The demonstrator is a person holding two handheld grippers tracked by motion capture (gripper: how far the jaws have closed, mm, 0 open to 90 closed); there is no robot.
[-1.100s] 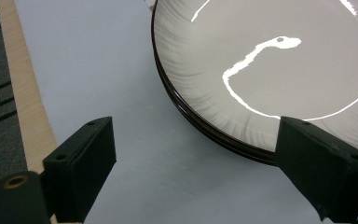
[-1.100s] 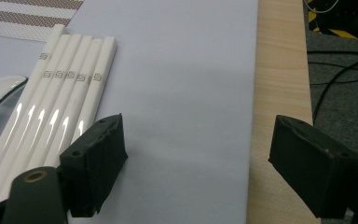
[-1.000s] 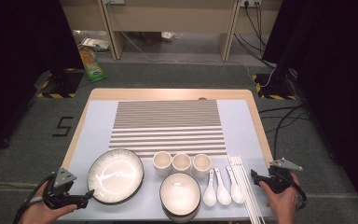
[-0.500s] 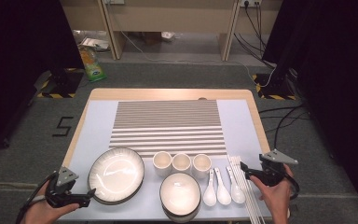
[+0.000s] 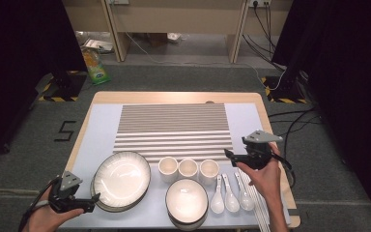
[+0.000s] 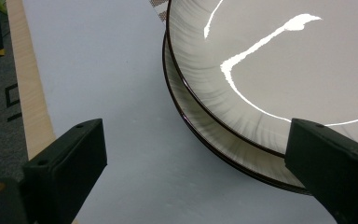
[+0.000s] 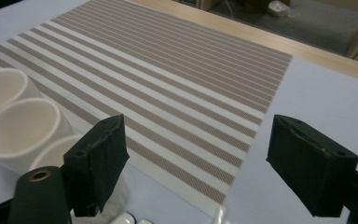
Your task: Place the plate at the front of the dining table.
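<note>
The left gripper (image 6: pixel 191 177), jaws wide apart, sits at the rim of the stacked plates (image 6: pixel 242 93), whose two separate rims show in its own view. The right gripper (image 5: pixel 228 154), also wide apart and holding nothing, hovers just right of the three cups (image 5: pixel 188 169), facing the striped placemat (image 7: pixel 168 88).

The high view looks down and forward over the whole table (image 5: pixel 101 99), while the left gripper view sits close beside the stacked plates (image 6: pixel 242 116) and the right gripper view faces low across the striped placemat (image 7: pixel 168 88), both shared with it.
</note>
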